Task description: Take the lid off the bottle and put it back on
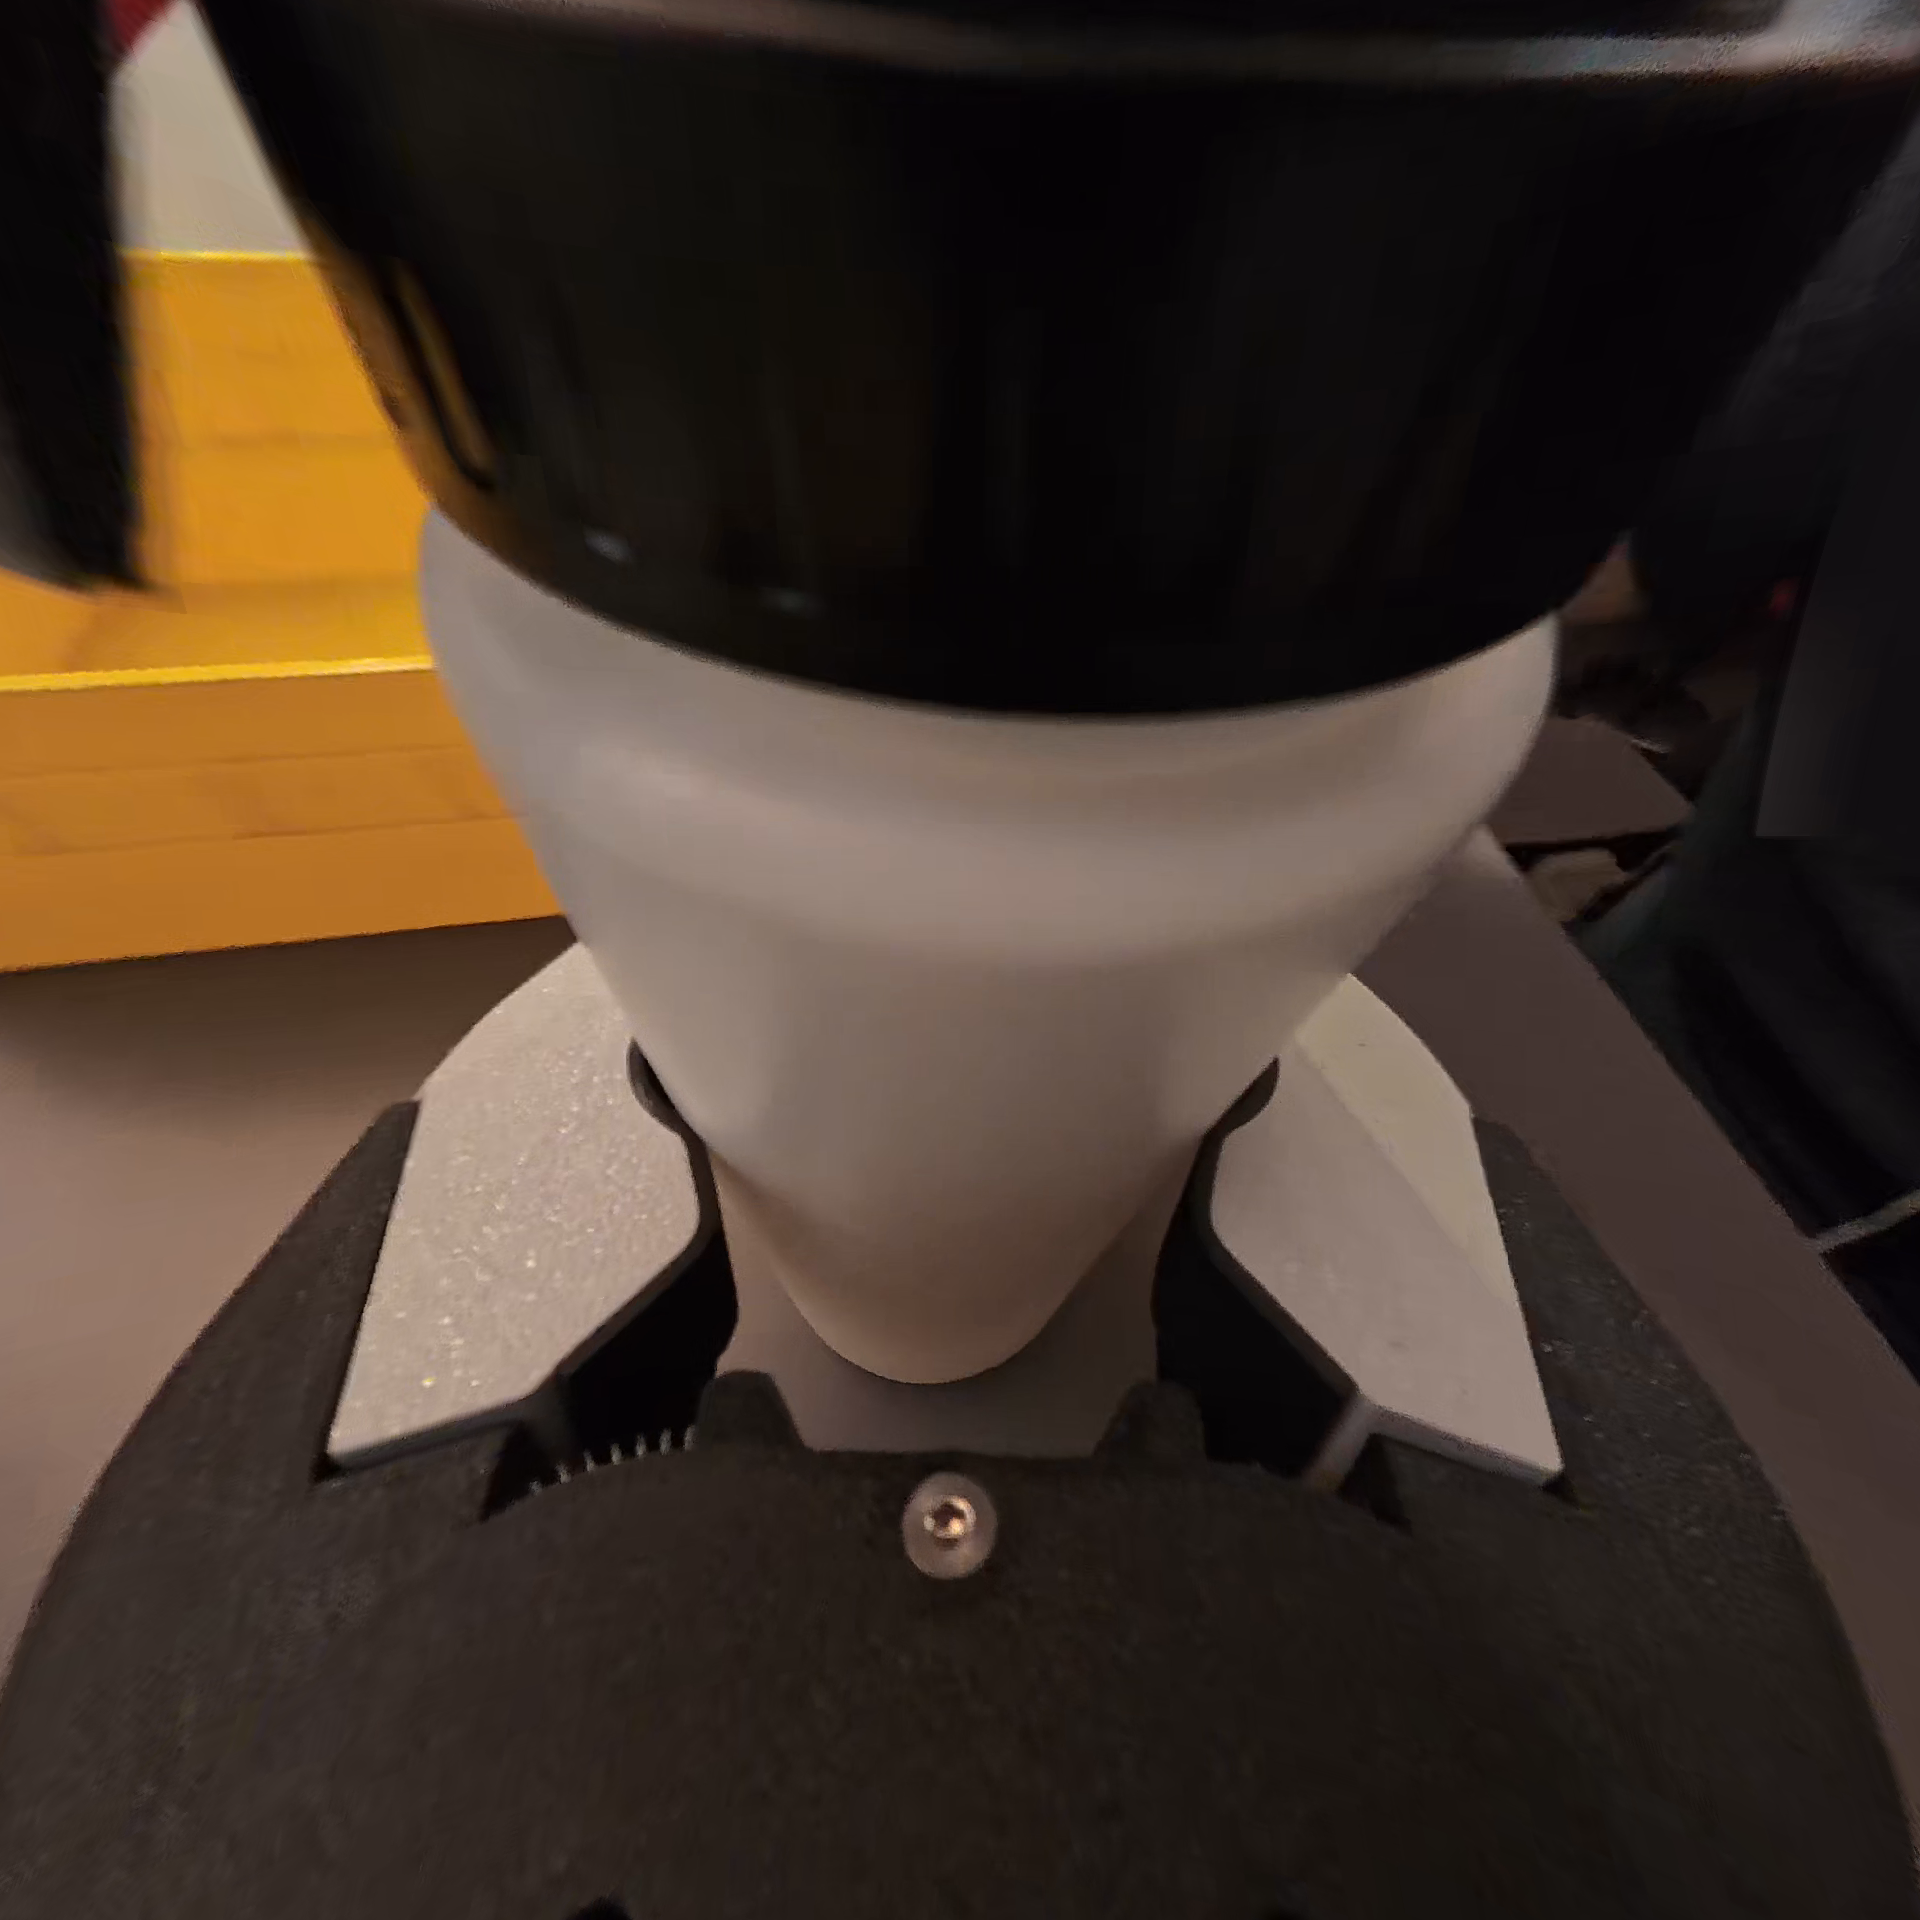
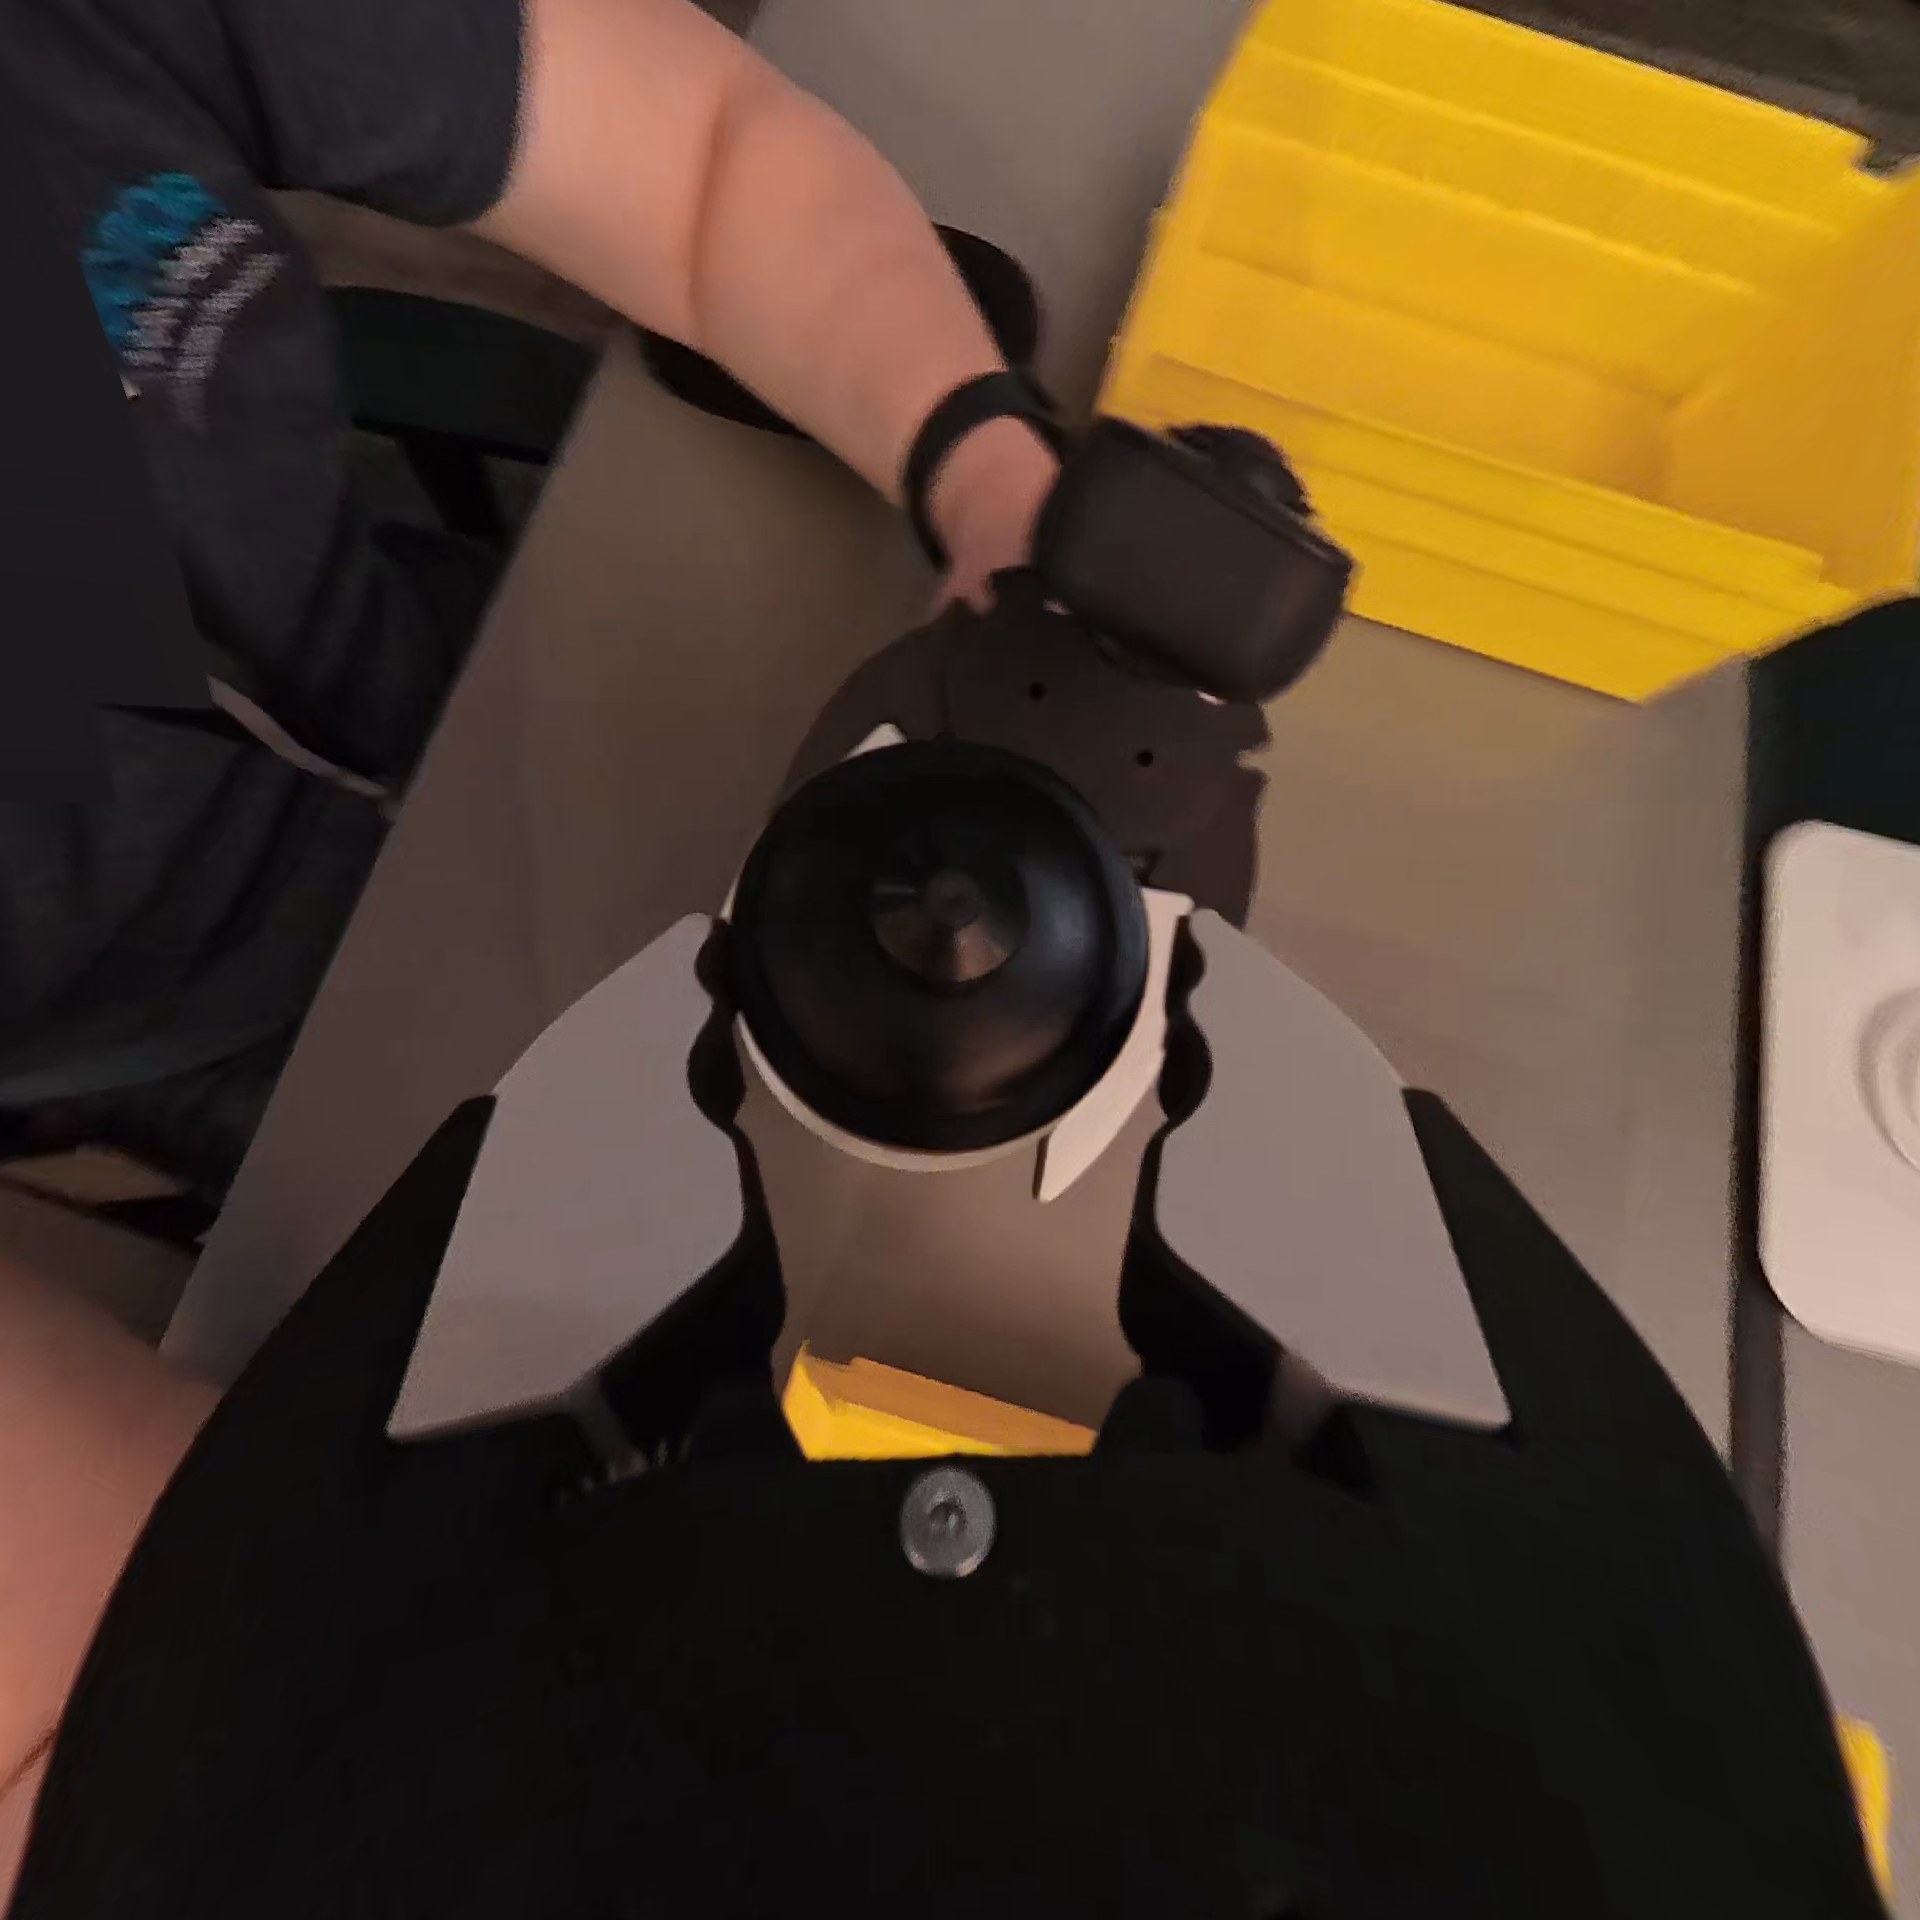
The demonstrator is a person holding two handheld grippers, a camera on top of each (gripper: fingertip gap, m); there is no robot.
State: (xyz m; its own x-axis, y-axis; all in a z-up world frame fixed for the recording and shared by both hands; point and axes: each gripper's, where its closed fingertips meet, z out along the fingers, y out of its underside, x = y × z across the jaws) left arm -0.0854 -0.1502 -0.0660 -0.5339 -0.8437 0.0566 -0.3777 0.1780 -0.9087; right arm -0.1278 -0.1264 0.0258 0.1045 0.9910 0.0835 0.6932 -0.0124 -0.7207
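White bottle [image 1: 987, 935]: upright on grey table [image 1: 208, 1091], pinched low on its body by left gripper [image 1: 951, 1143]. Black lid [image 2: 935, 935]: seated on bottle, flanked by right gripper [image 2: 940, 997]; contact unclear. Yellow bin [image 2: 1507, 364]: far right.

White plastic bottle [image 1: 977, 935] is standing upright on the desk [image 2: 644, 665], smooth body w/ rounded shoulder. Black ribbed lid [image 1: 997, 364] is sitting on its neck, round top w/ a small dark centre detail seen from above; whether it's fully screwed on is hard to tell, pics are blurring.
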